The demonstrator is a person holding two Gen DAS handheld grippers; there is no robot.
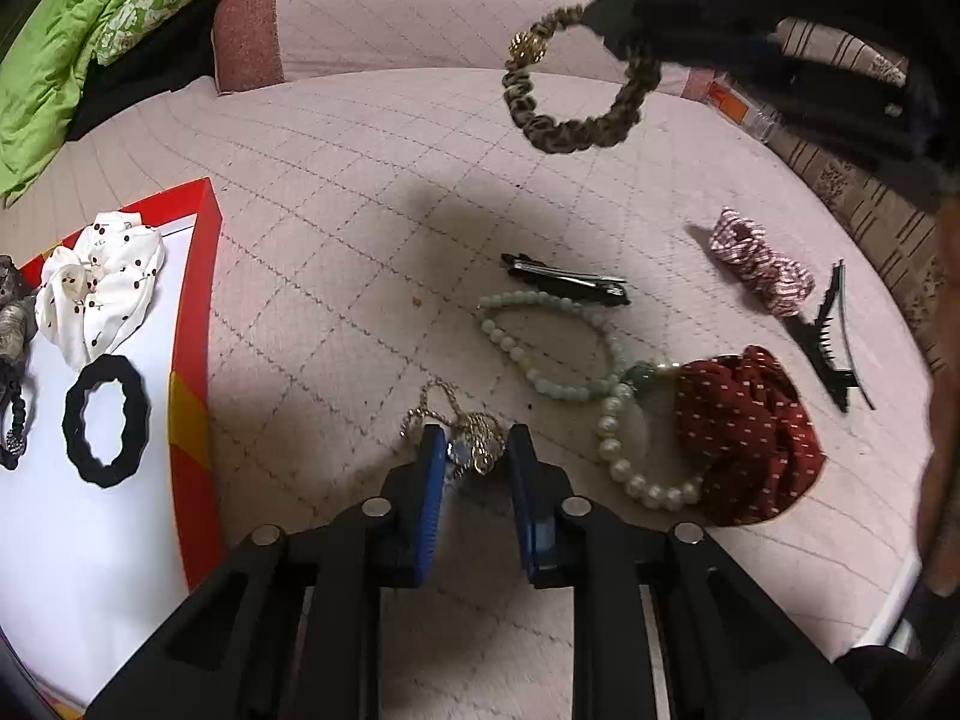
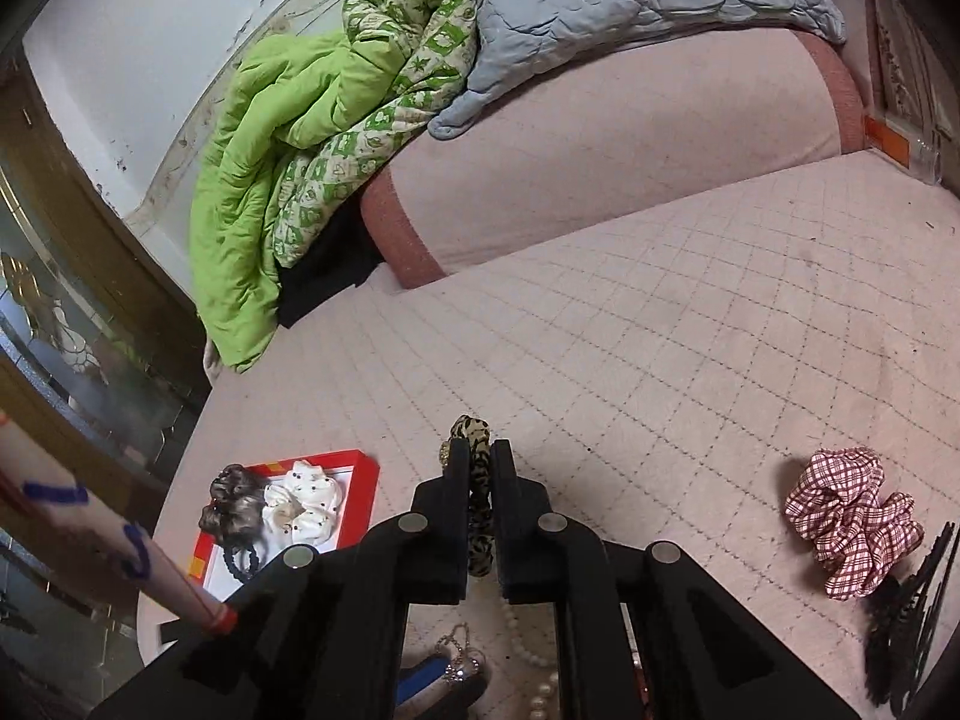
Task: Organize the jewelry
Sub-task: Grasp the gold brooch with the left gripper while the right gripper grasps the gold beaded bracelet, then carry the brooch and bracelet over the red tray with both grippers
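My left gripper (image 1: 477,450) is open, low over the pink quilted bed, its blue pads on either side of a silver chain necklace (image 1: 462,429). My right gripper (image 2: 479,462) is shut on a leopard-print scrunchie (image 2: 477,510) and holds it in the air; the scrunchie also shows in the left wrist view (image 1: 576,84), hanging from the right gripper (image 1: 606,24). A red box (image 1: 195,324) with a white floor holds a white dotted scrunchie (image 1: 99,282) and a black hair tie (image 1: 105,420). It shows in the right wrist view too (image 2: 360,468).
On the bed lie a green bead bracelet (image 1: 540,342), a pearl bracelet (image 1: 630,456), a dark red dotted scrunchie (image 1: 744,432), a black hair clip (image 1: 564,279), a checked scrunchie (image 1: 762,264), (image 2: 852,522) and a black claw clip (image 1: 828,336). A green quilt (image 2: 288,138) lies behind.
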